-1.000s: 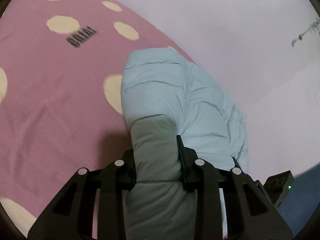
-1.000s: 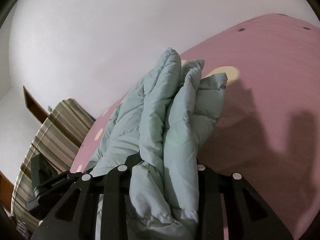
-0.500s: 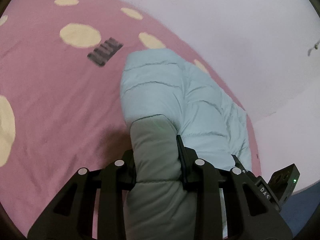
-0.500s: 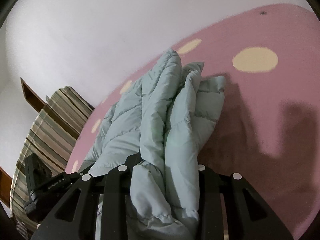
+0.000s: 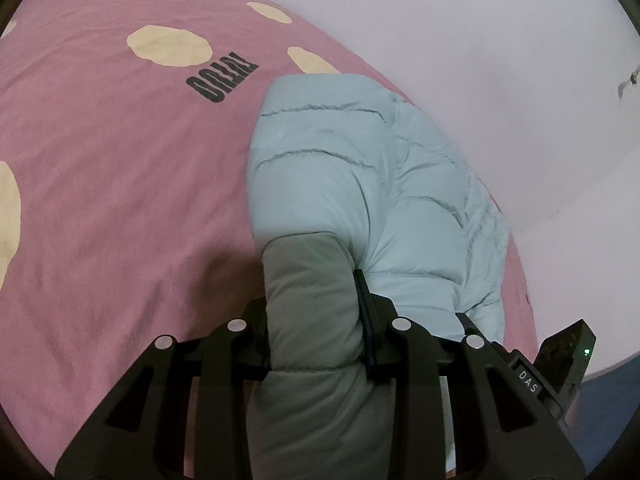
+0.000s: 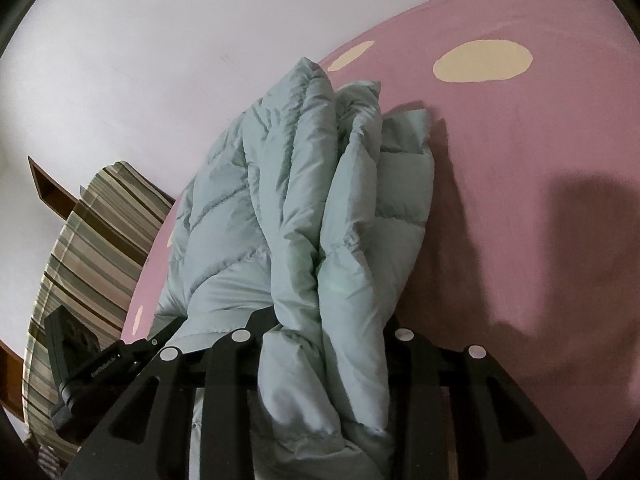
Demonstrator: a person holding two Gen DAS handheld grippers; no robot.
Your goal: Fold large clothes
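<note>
The left gripper (image 5: pixel 316 308) has its jaws closed on a thick padded fold of the pale blue quilted down jacket (image 5: pixel 360 184), which bulges between the two fingers. The right gripper (image 6: pixel 324 332) likewise has its jaws clamped on several bunched layers of the jacket (image 6: pixel 304 200). The garment stretches forward from both grippers over the pink bedspread (image 5: pixel 112 168), printed with cream dots and dark lettering (image 5: pixel 222 80). A striped cushion (image 6: pixel 92 240) sits beyond the bed's edge, by the white wall (image 6: pixel 140 60).
</note>
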